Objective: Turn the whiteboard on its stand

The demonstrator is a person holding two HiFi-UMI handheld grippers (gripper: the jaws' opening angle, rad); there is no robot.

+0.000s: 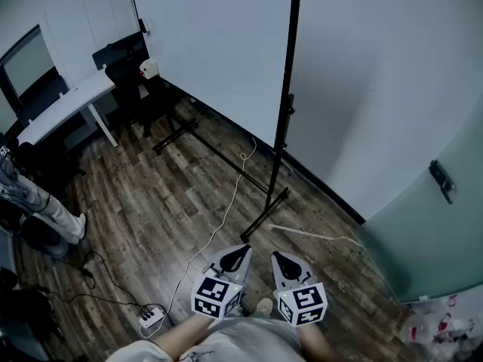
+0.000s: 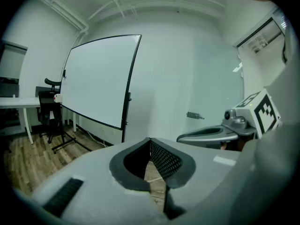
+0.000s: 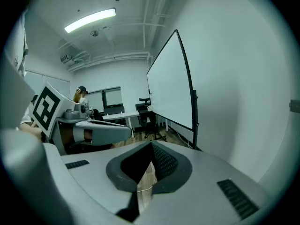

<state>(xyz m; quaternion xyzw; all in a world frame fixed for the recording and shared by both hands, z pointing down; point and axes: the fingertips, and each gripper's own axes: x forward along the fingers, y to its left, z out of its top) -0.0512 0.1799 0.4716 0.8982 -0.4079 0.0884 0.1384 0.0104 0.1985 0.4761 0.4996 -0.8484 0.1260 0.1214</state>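
Left tongs (image 1: pixel 240 252), right tongs (image 1: pixel 278 257) closed, empty — whiteboard (image 1: pixel 215 47) well ahead

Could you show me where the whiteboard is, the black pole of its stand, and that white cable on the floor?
whiteboard (image 1: pixel 219 44), head view, middle of its white face.
black pole (image 1: pixel 287 66), head view, midway up the post.
white cable (image 1: pixel 227 206), head view, its stretch across the floorboards.

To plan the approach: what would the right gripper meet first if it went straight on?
Nothing near: the right gripper aims left of the whiteboard and its near post, so probably the black chair far ahead; depth is unclear.
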